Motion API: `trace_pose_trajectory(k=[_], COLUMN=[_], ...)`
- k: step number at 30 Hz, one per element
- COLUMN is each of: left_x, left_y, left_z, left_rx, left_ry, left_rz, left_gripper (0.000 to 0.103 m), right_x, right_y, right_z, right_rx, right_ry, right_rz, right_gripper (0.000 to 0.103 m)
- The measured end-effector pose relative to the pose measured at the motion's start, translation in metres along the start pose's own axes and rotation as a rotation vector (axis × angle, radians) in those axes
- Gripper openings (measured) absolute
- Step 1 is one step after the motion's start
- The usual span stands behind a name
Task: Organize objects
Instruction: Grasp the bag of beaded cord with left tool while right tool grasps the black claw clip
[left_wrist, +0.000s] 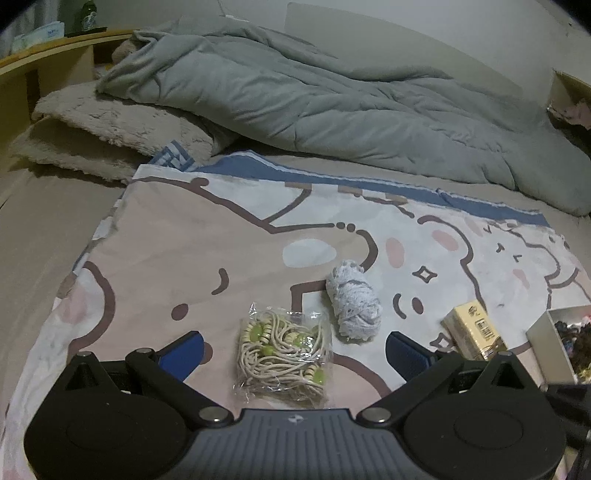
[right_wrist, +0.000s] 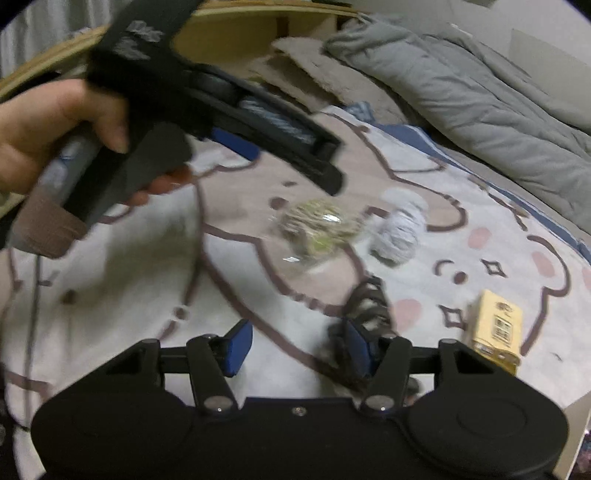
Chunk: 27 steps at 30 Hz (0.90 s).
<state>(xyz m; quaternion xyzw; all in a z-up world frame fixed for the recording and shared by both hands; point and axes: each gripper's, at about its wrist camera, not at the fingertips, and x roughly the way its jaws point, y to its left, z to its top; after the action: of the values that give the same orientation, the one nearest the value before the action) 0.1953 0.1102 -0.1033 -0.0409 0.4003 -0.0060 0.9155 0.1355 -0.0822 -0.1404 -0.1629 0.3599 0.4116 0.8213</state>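
A clear bag of beige cord with green beads (left_wrist: 283, 355) lies on the cartoon-print sheet (left_wrist: 184, 258), between the fingers of my open left gripper (left_wrist: 293, 347). A ball of white-grey yarn (left_wrist: 354, 303) lies just beyond it, and a yellow box (left_wrist: 474, 330) lies to the right. In the blurred right wrist view, my right gripper (right_wrist: 297, 349) is open and empty above the sheet (right_wrist: 110, 295). A dark hair claw clip (right_wrist: 365, 306) lies by its right finger. The bead bag (right_wrist: 319, 227), yarn (right_wrist: 400, 229) and yellow box (right_wrist: 496, 330) lie beyond. The left gripper held by a hand (right_wrist: 207, 110) hovers at upper left.
A grey duvet (left_wrist: 314, 103) and a beige fleece blanket (left_wrist: 110, 129) lie at the back of the bed. A white box (left_wrist: 546, 343) with dark items stands at the right edge. A wooden headboard shelf (left_wrist: 48, 70) stands at far left.
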Motion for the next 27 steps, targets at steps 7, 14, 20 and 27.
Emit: trace_pose_trajectory(k=[7,14,20,27], left_x=[0.019,0.037,0.053,0.067], left_y=[-0.002,-0.003,-0.006,-0.006], left_z=[-0.004,-0.007,-0.008,-0.011], left_rx=[0.025,0.016,0.032,0.046], left_ry=[0.030,0.058,0.087,0.132], left_rz=[0.006,0.030,0.041,0.035], left_gripper=[0.103,0.102,0.102,0.093], right_x=[-0.001,0.006,0.016,0.021], right_y=[-0.029,-0.038,-0.042,-0.052], right_z=[-0.001,-0.015,-0.018,-0.009], right_rx=[0.024,-0.090,-0.139,-0.108], right_ry=[-0.048,-0.035,-0.048,-0.086], right_rz=[-0.081,-0.172,-0.259,-0.255], right_gripper=[0.059,0.065,0.052,0.050])
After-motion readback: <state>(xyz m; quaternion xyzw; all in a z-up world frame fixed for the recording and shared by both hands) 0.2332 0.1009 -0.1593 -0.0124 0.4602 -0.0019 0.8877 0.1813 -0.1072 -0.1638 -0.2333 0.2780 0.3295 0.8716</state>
